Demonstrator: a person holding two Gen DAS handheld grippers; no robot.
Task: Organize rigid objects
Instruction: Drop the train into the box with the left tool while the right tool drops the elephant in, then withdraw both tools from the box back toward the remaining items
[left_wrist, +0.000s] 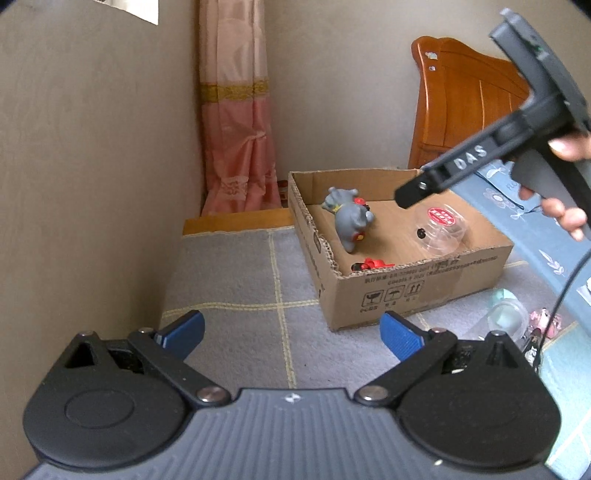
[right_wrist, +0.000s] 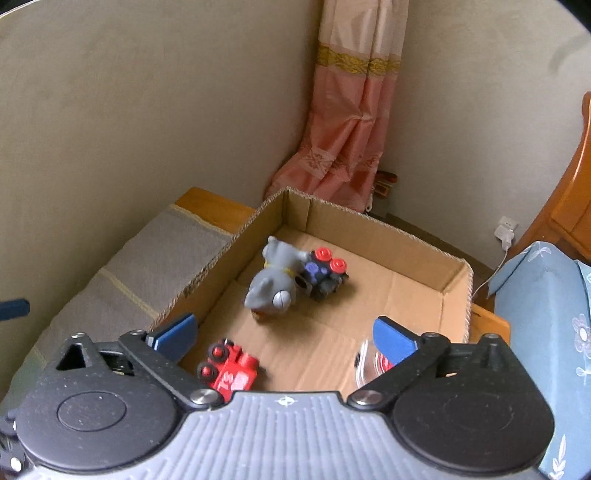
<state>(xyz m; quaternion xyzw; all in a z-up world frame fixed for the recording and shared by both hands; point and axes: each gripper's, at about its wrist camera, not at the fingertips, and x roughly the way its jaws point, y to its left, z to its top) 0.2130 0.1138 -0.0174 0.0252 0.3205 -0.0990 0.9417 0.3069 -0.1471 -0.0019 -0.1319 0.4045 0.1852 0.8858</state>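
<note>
A cardboard box sits on a grey checked surface. Inside lie a grey toy animal, a black toy car with red wheels, a red toy truck and a clear plastic container with a red label. My left gripper is open and empty, in front of the box over the grey surface. My right gripper is open and empty above the box's near side; it also shows in the left wrist view.
A clear jar and small pink items lie on the surface right of the box. A blue floral cloth lies at right. A beige wall, a pink curtain and a wooden headboard stand behind.
</note>
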